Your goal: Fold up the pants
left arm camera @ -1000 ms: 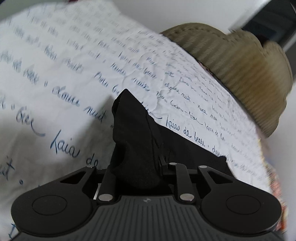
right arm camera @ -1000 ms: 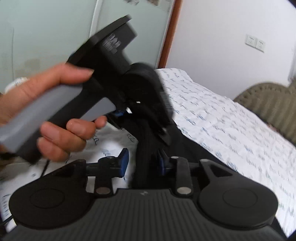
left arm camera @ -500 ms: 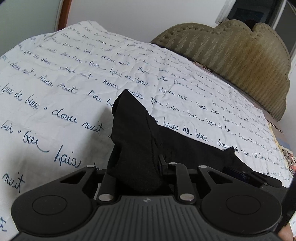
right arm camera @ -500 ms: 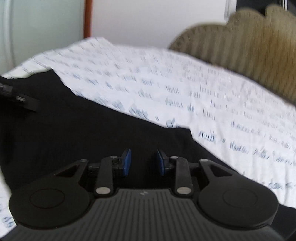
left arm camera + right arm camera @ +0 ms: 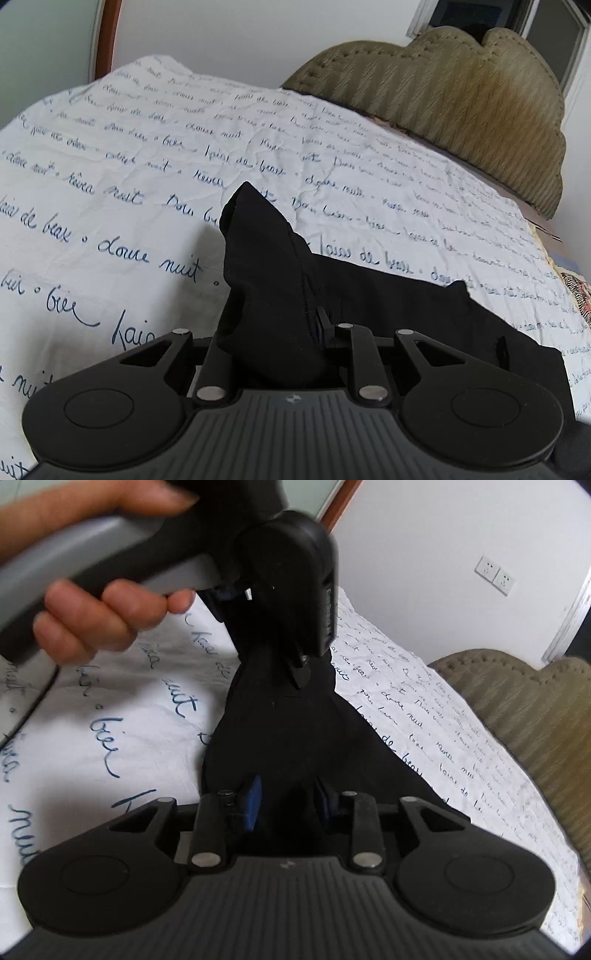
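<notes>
the main risk, as i judge it, is a slip: the pants (image 5: 280, 280) are dark, soft and bunched, and if either tool lets go or the two pull apart unevenly, the held edge could drop onto the bed (image 5: 110, 192) in a crooked heap and the fold would come out skewed. the two tools also sit very near each other in the right wrist view, so a careless swing could knock one against the other or trap extra layers of cloth. the left tool (image 5: 273, 332) is closed down on a thick wad of the pants, which stands up in a peak between its fingers; the fingertips themselves are buried in the cloth. the right tool (image 5: 286, 797) has its blue pads (image 5: 253, 799) partly apart with black cloth filling the gap between them; both pads seem to press on it, so i take this as a grip on the pants, though not a tight narrow one. the left hand (image 5: 96, 620) holds the other tool just ahead of it, above the same ridge of cloth. the pants are partly lifted at the held end, and the rest lies spread on the bed's white sheet with blue script, near the headboard (image 5: 461, 99).
</notes>
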The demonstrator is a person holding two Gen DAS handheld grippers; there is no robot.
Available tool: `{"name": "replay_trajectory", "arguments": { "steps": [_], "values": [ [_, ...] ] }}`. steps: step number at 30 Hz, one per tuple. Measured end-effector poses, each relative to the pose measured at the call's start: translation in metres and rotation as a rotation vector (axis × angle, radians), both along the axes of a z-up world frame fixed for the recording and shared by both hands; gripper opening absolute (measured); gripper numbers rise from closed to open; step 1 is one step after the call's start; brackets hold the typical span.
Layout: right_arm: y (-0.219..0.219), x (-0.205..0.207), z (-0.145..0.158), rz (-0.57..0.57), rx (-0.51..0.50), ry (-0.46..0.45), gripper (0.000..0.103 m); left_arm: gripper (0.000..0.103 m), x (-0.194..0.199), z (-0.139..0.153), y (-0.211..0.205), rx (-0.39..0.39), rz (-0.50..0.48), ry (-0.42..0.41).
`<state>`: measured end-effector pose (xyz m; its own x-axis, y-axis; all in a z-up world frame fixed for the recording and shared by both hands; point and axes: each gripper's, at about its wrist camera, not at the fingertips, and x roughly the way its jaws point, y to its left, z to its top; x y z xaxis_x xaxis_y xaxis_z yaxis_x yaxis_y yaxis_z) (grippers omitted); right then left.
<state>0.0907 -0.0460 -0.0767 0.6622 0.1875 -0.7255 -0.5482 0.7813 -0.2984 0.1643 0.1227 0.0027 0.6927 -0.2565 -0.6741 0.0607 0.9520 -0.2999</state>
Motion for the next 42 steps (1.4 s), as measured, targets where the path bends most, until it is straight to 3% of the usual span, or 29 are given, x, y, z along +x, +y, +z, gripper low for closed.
{"name": "replay_trajectory", "arguments": {
  "steps": [2,7,10,14,16,21,29,31,32,33,37,40,42],
  "values": [
    [-0.025,0.013,0.007,-0.081,0.094,0.034,0.035,0.021,-0.003,0.004,-0.001,-0.002,-0.004,-0.018],
    [-0.087,0.059,0.007,-0.285,0.076,0.012,0.035,0.021,-0.008,0.01,-0.008,0.015,0.004,-0.039],
    [-0.116,0.092,-0.004,-0.358,0.115,0.057,0.019,0.021,-0.01,0.012,-0.01,0.017,0.005,-0.044],
    [-0.14,0.129,-0.029,-0.427,0.08,0.124,0.017,0.021,-0.013,0.018,-0.012,0.015,-0.006,-0.055],
    [-0.147,0.135,-0.036,-0.448,0.111,0.14,0.016,0.021,-0.014,0.022,-0.014,0.021,-0.011,-0.062],
    [-0.159,0.11,-0.011,-0.489,0.196,0.096,0.018,0.021,-0.016,0.03,-0.017,-0.002,-0.014,-0.065],
    [-0.138,0.037,0.026,-0.429,0.322,0.051,0.04,0.021,-0.022,0.046,-0.031,-0.008,-0.03,-0.103],
    [-0.115,0.019,0.035,-0.362,0.349,0.038,0.057,0.021,-0.021,0.048,-0.033,-0.005,-0.025,-0.096],
    [-0.101,0.011,0.039,-0.317,0.354,0.032,0.076,0.021,-0.02,0.048,-0.033,-0.008,-0.021,-0.091],
    [-0.085,0.004,0.04,-0.275,0.346,0.018,0.088,0.021,-0.02,0.048,-0.032,-0.012,-0.017,-0.084],
    [-0.027,-0.016,0.039,-0.121,0.202,-0.094,0.089,0.021,-0.019,0.046,-0.029,-0.033,0.0,-0.058],
    [0.003,-0.009,0.023,-0.109,0.107,-0.122,0.088,0.021,-0.019,0.048,-0.027,-0.061,0.006,-0.049],
    [0.02,-0.007,0.012,-0.099,0.038,-0.158,0.082,0.021,-0.02,0.049,-0.026,-0.07,0.012,-0.045]
  ]
}}
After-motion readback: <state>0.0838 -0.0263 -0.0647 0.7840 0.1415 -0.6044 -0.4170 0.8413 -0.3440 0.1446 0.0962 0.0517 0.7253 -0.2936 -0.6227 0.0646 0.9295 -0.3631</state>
